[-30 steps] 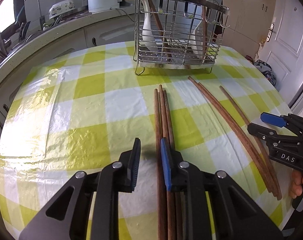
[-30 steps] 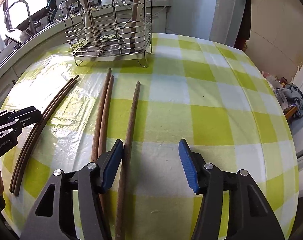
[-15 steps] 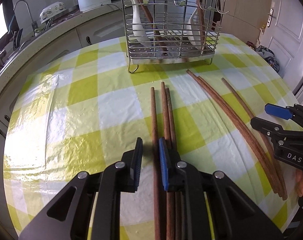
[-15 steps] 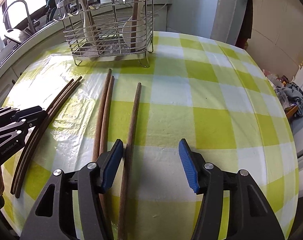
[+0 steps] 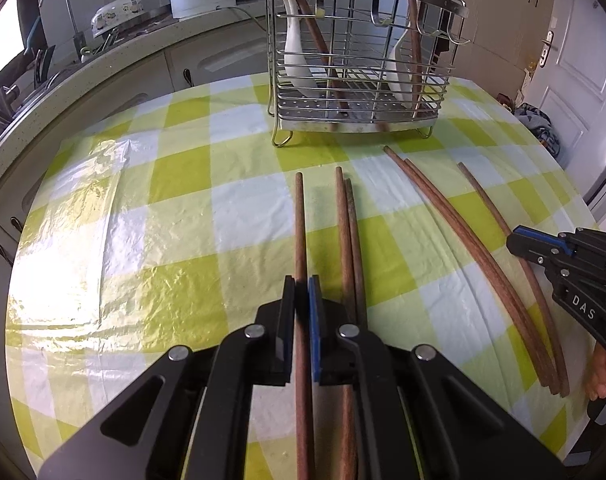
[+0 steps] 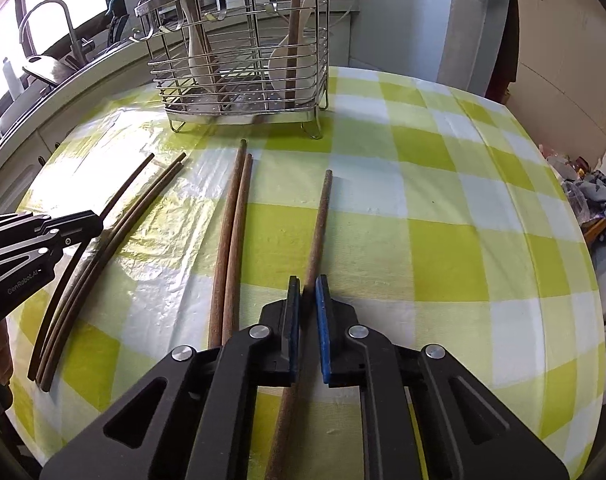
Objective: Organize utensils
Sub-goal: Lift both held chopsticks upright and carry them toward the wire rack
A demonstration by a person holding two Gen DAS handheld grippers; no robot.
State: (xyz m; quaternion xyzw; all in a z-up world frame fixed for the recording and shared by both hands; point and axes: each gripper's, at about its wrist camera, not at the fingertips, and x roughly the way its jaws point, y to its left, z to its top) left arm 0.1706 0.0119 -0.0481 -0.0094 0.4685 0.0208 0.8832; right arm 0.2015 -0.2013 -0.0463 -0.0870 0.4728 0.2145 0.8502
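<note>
Closing both at once: my left gripper (image 5: 302,300) now pinches the leftmost chopstick (image 5: 299,224), my right gripper (image 6: 307,298) the rightmost chopstick (image 6: 319,220), each lying on the table (image 6: 463,240); both are ready to lift toward the rack (image 6: 239,64).

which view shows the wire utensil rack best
The left wrist view: the wire utensil rack sits near centre, larger, both feet and its white spoons visible. The right wrist view shows the same rack smaller, further left and backlit.
</note>
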